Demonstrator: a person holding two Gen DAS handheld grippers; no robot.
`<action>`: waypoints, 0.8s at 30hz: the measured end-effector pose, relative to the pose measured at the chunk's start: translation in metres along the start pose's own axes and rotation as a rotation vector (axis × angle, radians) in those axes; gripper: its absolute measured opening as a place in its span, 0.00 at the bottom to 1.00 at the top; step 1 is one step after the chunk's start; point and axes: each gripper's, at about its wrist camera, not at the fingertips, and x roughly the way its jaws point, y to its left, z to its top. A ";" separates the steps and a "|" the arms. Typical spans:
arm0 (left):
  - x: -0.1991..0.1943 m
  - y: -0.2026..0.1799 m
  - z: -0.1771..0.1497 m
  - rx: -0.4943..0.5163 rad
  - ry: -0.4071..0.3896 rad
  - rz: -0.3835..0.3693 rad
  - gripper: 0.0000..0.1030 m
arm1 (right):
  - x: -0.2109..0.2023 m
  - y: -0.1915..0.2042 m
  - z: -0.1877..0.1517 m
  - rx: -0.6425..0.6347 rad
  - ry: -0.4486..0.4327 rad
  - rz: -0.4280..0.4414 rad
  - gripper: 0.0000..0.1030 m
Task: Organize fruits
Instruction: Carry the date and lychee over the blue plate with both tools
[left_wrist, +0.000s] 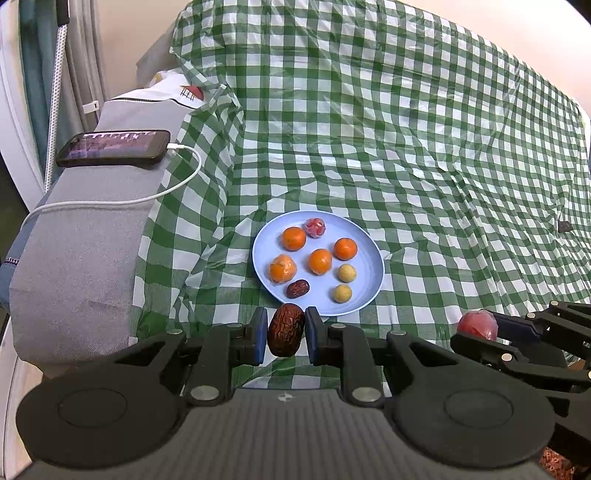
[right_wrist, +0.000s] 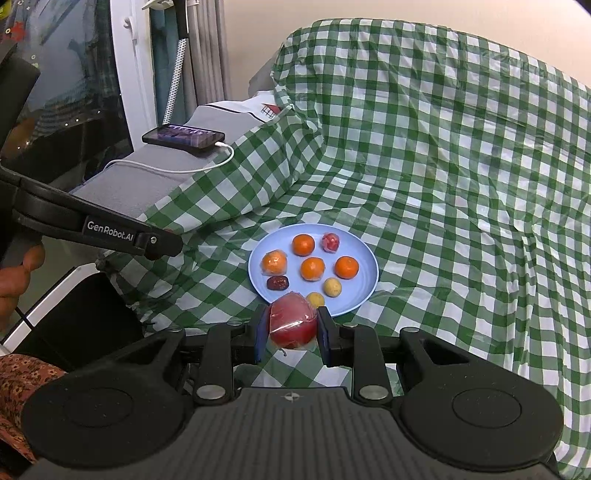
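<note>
Both grippers stand just before the blue plate. Left gripper pinches a brown date; right gripper pinches a wrapped red fruit. That wrap looks slippery, so I think it could slide out and roll off the plate.
</note>
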 end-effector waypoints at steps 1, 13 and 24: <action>0.001 0.000 0.000 -0.001 0.001 0.000 0.23 | 0.000 0.000 0.000 0.000 0.002 -0.001 0.28; 0.006 0.003 0.003 -0.012 0.008 -0.002 0.23 | 0.007 -0.001 0.001 -0.005 0.023 -0.003 0.28; 0.018 0.007 0.011 -0.014 0.032 -0.003 0.23 | 0.020 -0.006 0.006 0.002 0.046 -0.001 0.28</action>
